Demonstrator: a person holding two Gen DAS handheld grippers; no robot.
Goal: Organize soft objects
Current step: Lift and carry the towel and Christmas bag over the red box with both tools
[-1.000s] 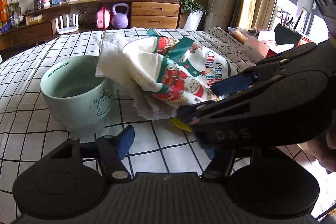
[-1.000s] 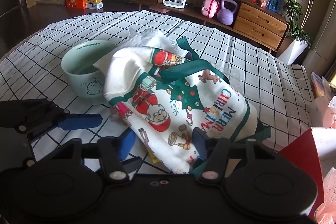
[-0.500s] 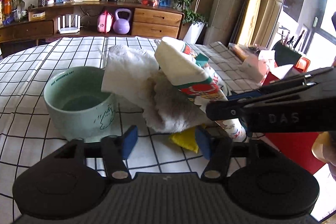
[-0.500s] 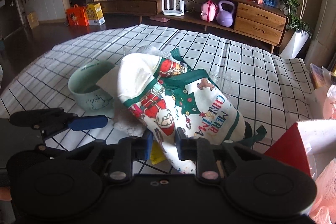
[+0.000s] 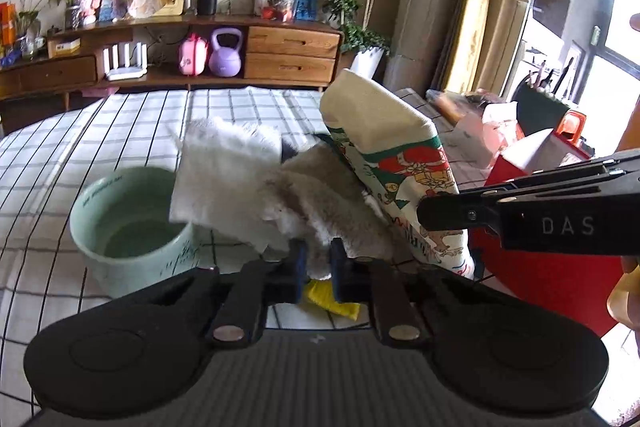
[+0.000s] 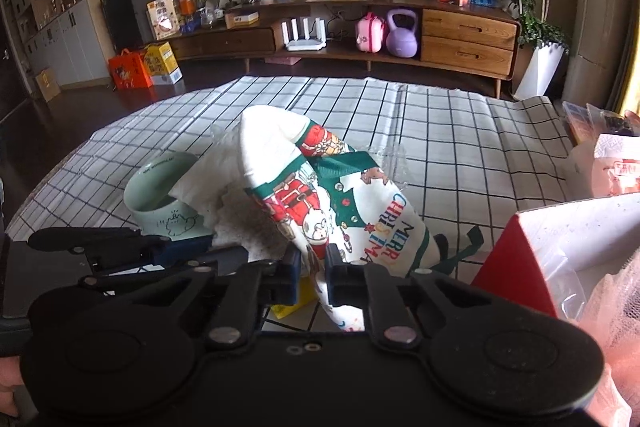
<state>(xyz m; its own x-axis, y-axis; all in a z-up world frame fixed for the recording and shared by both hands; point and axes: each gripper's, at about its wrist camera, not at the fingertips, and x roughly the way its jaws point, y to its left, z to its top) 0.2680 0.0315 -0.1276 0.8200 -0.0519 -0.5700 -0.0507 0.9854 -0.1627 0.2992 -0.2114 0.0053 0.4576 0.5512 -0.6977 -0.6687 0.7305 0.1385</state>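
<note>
A Christmas-print cloth bag (image 6: pixel 340 203) stands lifted off the checked tablecloth (image 6: pixel 460 155); my right gripper (image 6: pixel 314 277) is shut on its lower edge. It also shows in the left wrist view (image 5: pixel 392 163). A white and grey fluffy towel (image 5: pixel 260 187) drapes against the bag and over a pale green bowl (image 5: pixel 132 227); my left gripper (image 5: pixel 318 271) is shut on the towel's grey lower edge. A yellow cloth (image 5: pixel 332 301) lies on the table beneath both grippers. The right gripper also shows in the left wrist view (image 5: pixel 500 207).
A red box (image 6: pixel 532 259) with white lining stands at the right, close to the bag. Pink packages (image 6: pixel 608 167) lie at the table's right edge. A wooden sideboard (image 6: pixel 400 35) with a purple kettlebell stands beyond the table.
My right gripper shut on the Christmas bag and raised it upright. My left gripper, open a second ago, moved forward and shut on the fluffy towel.
</note>
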